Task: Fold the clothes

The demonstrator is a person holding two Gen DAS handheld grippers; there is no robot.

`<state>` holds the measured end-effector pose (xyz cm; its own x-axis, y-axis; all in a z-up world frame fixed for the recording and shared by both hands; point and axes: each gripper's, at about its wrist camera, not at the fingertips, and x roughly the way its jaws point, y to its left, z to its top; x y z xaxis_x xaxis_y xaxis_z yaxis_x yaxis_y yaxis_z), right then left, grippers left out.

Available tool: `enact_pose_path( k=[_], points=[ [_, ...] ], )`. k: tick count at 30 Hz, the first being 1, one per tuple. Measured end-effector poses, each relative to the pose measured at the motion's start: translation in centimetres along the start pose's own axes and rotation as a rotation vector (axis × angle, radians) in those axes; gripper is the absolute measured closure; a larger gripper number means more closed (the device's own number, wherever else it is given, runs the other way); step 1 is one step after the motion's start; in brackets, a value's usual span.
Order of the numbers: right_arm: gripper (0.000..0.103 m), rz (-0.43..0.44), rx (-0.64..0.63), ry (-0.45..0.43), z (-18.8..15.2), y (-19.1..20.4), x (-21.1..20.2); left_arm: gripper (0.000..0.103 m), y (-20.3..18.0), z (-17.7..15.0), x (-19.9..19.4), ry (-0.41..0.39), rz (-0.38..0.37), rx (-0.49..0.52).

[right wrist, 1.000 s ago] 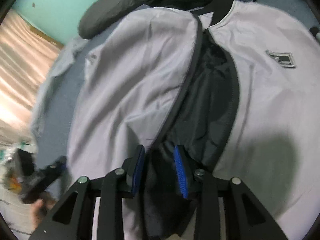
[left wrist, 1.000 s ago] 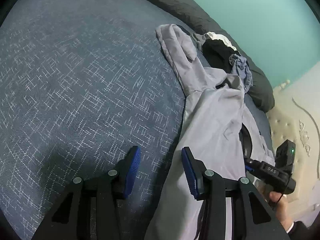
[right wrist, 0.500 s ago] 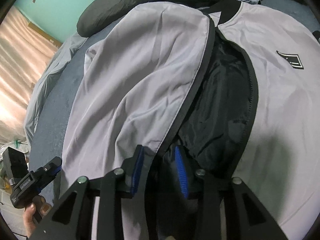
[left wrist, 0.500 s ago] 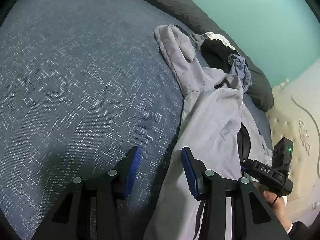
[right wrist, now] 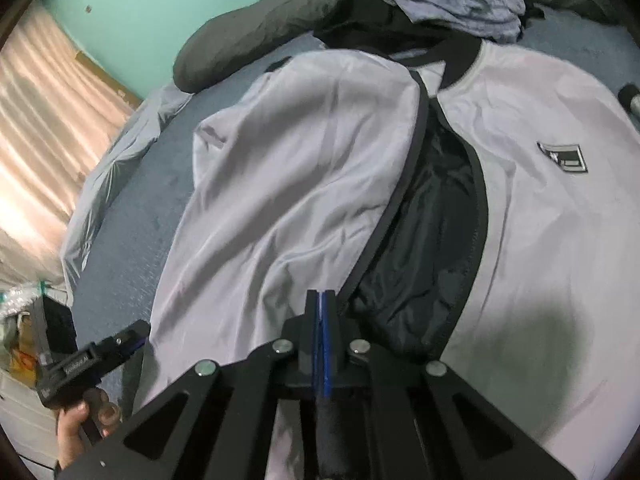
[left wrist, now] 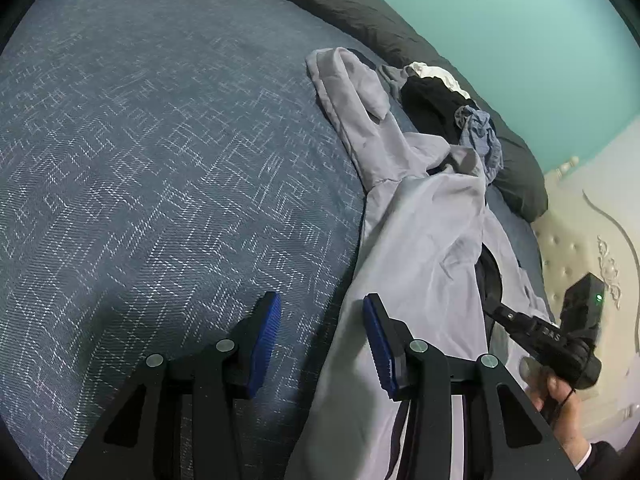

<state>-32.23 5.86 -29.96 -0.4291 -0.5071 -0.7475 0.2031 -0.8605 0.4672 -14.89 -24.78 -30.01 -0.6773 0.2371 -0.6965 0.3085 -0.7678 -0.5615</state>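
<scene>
A light grey jacket (right wrist: pixel 300 184) with black lining and black zip trim lies open on the blue bedcover (left wrist: pixel 160 160), with a logo patch (right wrist: pixel 564 158) on its right panel. My right gripper (right wrist: pixel 320 296) has its jaws closing tight, and its blue pads pinch the black front edge of the jacket's left panel near the hem. My left gripper (left wrist: pixel 320 320) hovers open at the same jacket's (left wrist: pixel 420 248) outer side edge with nothing gripped. One sleeve (left wrist: pixel 352 92) stretches away across the bed. Each view shows the other gripper (left wrist: pixel 540 332) (right wrist: pixel 92 360) in a hand.
A heap of other clothes, a black piece (left wrist: pixel 432 104) and a blue piece (left wrist: pixel 480 132), lies by the jacket's collar. A dark rolled duvet (left wrist: pixel 360 4) runs along the teal wall. A cream headboard (left wrist: pixel 572 248) stands at the right. A pink curtain (right wrist: pixel 44 120) hangs left.
My right gripper's jaws have gone from apart around the jacket's front edge to pressed together on it. The left gripper has stayed where it was, still open.
</scene>
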Motion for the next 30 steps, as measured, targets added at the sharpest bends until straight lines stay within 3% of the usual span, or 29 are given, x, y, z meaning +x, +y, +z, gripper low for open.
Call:
enact_pose_path(
  k=[3,5,6,7,11,14,18,21,30],
  points=[
    [0.099,0.021,0.065,0.027,0.3,-1.1,1.2,0.057,0.1,0.0,0.0,-0.001,0.001,-0.001],
    [0.088,0.042,0.098,0.04,0.6,-1.8,1.8,0.057,0.2,0.0,0.0,0.0,0.002,-0.004],
    [0.074,0.05,0.114,0.042,0.7,-2.0,2.1,0.057,0.2,0.0,0.1,0.0,0.002,-0.005],
    [0.069,0.058,0.129,0.043,0.9,-2.2,2.4,0.057,0.2,0.0,0.1,0.001,0.002,-0.006],
    [0.069,0.091,0.163,0.036,1.0,-2.8,2.9,0.057,0.0,0.0,0.2,0.005,0.0,-0.001],
    [0.072,0.103,0.162,0.008,0.9,-3.0,2.7,0.057,0.0,0.0,0.2,0.006,-0.001,0.0],
    [0.09,0.134,0.164,-0.021,0.7,-3.5,2.2,0.057,0.0,0.0,0.1,0.004,-0.001,0.001],
    [0.096,0.128,0.141,-0.041,1.1,-3.4,1.7,0.057,0.1,0.0,0.1,0.004,0.001,-0.001],
    [0.1,0.154,0.128,-0.129,0.6,-4.1,-2.6,0.057,0.0,-0.1,0.1,0.003,-0.001,0.004]
  ],
)
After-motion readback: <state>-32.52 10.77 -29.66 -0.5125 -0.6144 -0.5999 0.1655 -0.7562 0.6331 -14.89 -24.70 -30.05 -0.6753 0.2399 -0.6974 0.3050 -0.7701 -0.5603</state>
